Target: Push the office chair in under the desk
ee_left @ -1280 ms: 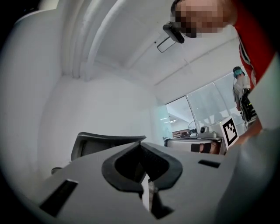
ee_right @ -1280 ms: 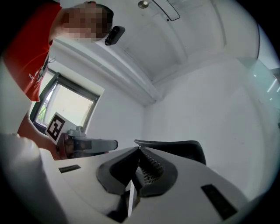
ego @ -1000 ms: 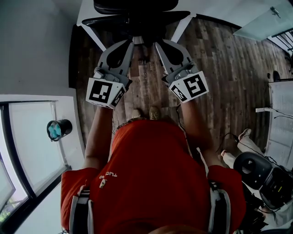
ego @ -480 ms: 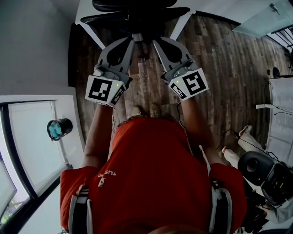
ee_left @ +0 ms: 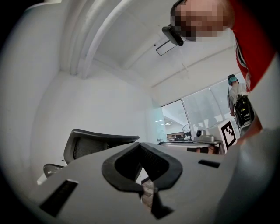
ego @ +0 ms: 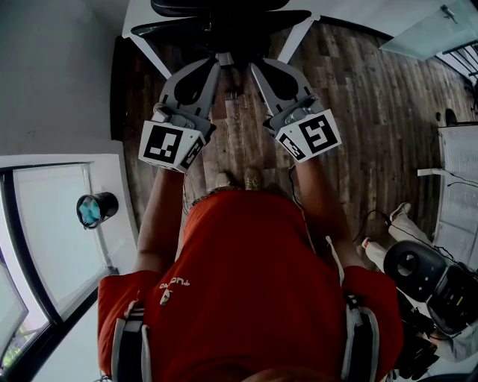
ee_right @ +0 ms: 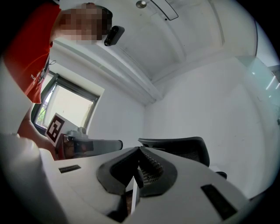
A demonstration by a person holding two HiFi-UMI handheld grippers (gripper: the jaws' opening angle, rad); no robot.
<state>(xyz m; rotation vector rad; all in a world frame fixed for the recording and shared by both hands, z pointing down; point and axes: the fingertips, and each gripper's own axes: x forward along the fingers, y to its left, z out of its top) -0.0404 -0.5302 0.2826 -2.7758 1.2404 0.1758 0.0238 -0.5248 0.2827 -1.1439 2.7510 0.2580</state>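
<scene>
Facing the office chair [ego: 220, 22], you have it at the top of the head view, black, sitting between the two slanted white legs of the counter [ego: 340, 11]. How far under the counter it sits I cannot tell from this angle. The chair's mesh back stands upright in both gripper views, left of the fingers in the left gripper view [ee_left: 94, 144] and right of them in the right gripper view [ee_right: 181, 148].

Your left gripper [ego: 218, 63] reaches forward with its tip right at the chair's near edge. Its fingers [ee_left: 118, 183] are clenched tip to tip, with nothing between them. Your right gripper [ego: 253, 69] runs alongside it, close by, its tip also at the chair's near edge. Its fingers [ee_right: 109, 183] are clenched too and hold nothing. Real contact with the chair cannot be confirmed in any view. Both grippers point roughly level toward the chair, angled in toward each other, so the tips sit near one another while the marker cubes [ego: 166, 148] are well apart.

Dark wood plank floor [ego: 358, 112] lies under the grippers and runs off to the right. Your red shirt [ego: 246, 283] fills the lower middle of the head view. A window [ego: 45, 239] takes up the left side, with a small dark cylinder [ego: 95, 210] with a teal end on the white ledge beside it. A black device [ego: 418, 274] sits on the floor at lower right.
</scene>
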